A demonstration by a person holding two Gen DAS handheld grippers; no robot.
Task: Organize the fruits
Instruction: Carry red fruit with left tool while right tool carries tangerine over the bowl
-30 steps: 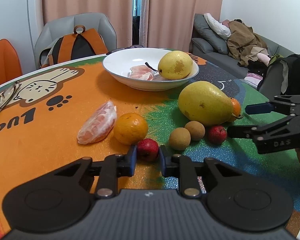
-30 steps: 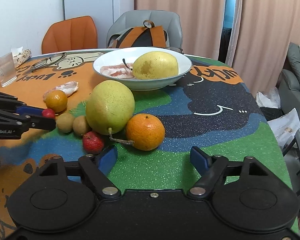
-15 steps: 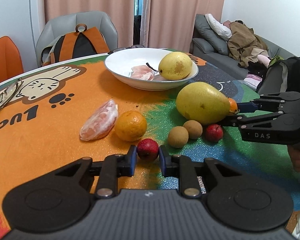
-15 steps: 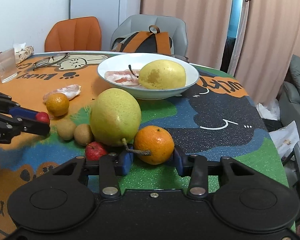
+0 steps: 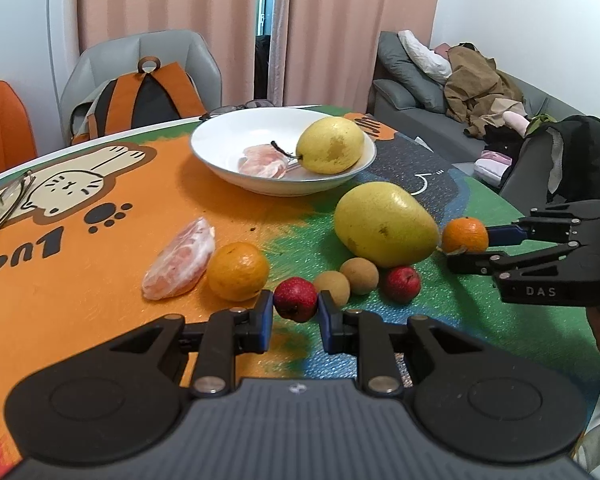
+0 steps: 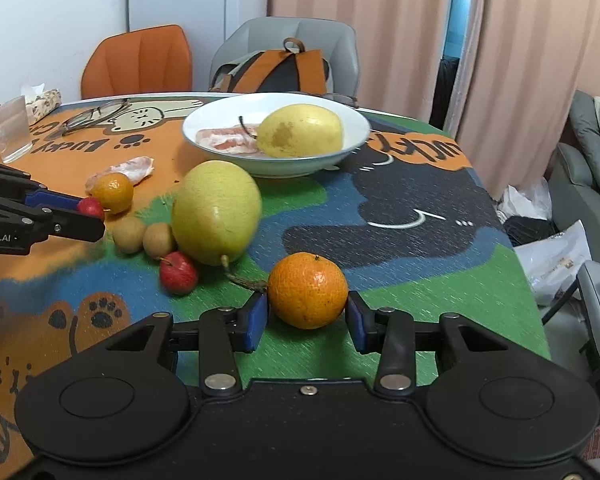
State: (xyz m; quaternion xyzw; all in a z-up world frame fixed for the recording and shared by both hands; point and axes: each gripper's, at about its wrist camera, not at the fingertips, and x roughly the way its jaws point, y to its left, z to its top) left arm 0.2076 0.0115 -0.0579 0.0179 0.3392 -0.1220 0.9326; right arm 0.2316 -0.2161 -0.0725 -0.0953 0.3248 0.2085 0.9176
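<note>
On the table (image 6: 440,240) most fruit lies outside the bowl (image 6: 352,120); left gripper (image 5: 295,315) clamps a small red fruit (image 5: 295,298), right gripper (image 6: 307,316) grips a mandarin (image 6: 307,289)

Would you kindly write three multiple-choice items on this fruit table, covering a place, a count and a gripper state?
1. Where is the yellow pear?
A. in the white bowl
B. on the orange chair
C. beside the glass

2. How many oranges are in view?
A. one
B. two
C. four

3. What does the left gripper hold?
A. nothing
B. a brown fruit
C. the small red fruit

Answers: 1 A, it lies inside the rim. 2 B, one between the right gripper's fingers, one by the peeled segment. 3 C, both pads touch it.
</note>
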